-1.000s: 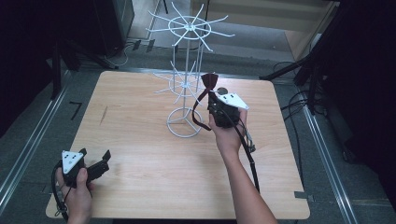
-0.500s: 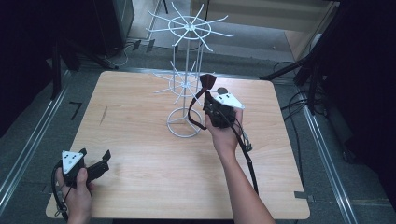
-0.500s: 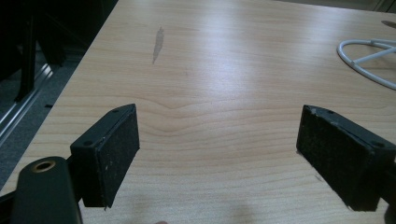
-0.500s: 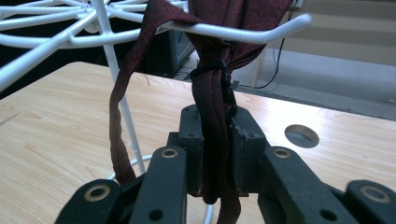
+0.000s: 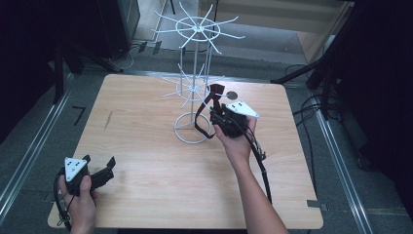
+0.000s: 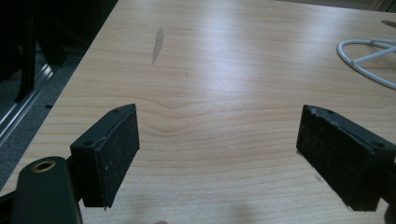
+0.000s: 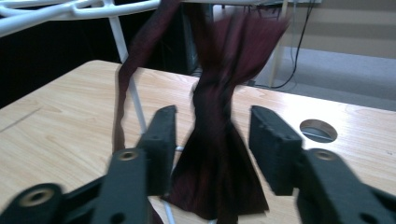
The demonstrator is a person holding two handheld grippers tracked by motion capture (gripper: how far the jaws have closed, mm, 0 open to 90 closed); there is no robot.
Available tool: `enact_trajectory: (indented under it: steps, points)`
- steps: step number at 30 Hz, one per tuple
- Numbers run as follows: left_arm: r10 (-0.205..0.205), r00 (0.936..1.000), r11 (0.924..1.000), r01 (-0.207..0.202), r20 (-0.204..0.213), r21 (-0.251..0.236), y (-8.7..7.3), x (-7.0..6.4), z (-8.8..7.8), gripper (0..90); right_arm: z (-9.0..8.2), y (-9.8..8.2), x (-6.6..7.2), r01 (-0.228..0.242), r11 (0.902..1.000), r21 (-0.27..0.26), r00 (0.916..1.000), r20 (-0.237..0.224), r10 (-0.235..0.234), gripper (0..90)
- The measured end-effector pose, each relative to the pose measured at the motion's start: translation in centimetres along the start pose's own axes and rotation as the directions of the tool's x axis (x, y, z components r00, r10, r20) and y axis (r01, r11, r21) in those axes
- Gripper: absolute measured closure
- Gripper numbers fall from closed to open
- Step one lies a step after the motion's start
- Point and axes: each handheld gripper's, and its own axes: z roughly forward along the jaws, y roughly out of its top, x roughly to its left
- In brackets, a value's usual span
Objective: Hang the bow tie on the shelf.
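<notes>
Between the jaws of the right tool a dark maroon fabric bow tie is seen in the right gripper view, its pinched middle level with the two black pads and its lower wing spread out below them. A gap is visible on each side of the cloth, so the bow tie is not pressed; the jaws have just been opening and the right tool is released. A thin maroon strap of the bow tie is looped upward to a white wire arm above. From the high view the right tool is held at the right of the white wire display stand, beside its lower ring of hooks, and the bow tie is hung there with its strap drooping towards the round wire base. The stand is set on the far middle of the light wooden worktop. A round hole in the worktop is seen just beyond the right jaw.

Well apart, at the near left corner of the worktop, the left tool is held low, its jaws wide apart with nothing between them, as the left gripper view confirms.
</notes>
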Motion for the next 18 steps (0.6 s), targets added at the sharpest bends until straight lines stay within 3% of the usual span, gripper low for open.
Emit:
enact_trajectory:
  steps: [1, 3, 10, 18]
  points:
    - [0.000, 1.0000, 1.0000, 0.000, 0.000, 0.000, 0.0, 0.0, 0.0, 13.7, -0.3, -0.1, -0.2, -0.003, 1.0000, -0.002, 1.0000, -0.009, 0.003, 44.3]
    - [0.001, 1.0000, 1.0000, -0.001, 0.000, 0.000, 0.0, 0.0, 0.0, 13.7, -0.4, -0.2, -0.3, -0.006, 1.0000, -0.002, 0.9999, -0.013, 0.006, 41.4]
    - [0.001, 1.0000, 1.0000, -0.001, 0.000, -0.001, 0.0, 0.0, 0.0, 13.7, -1.4, -0.3, -0.7, -0.013, 0.9999, 0.010, 0.9991, -0.039, 0.013, 17.8]
    - [0.004, 1.0000, 1.0000, -0.004, -0.002, -0.001, 0.0, 0.0, 0.0, 13.7, -2.9, -0.4, -1.2, -0.017, 0.9998, -0.006, 0.9978, -0.065, 0.017, 13.7]
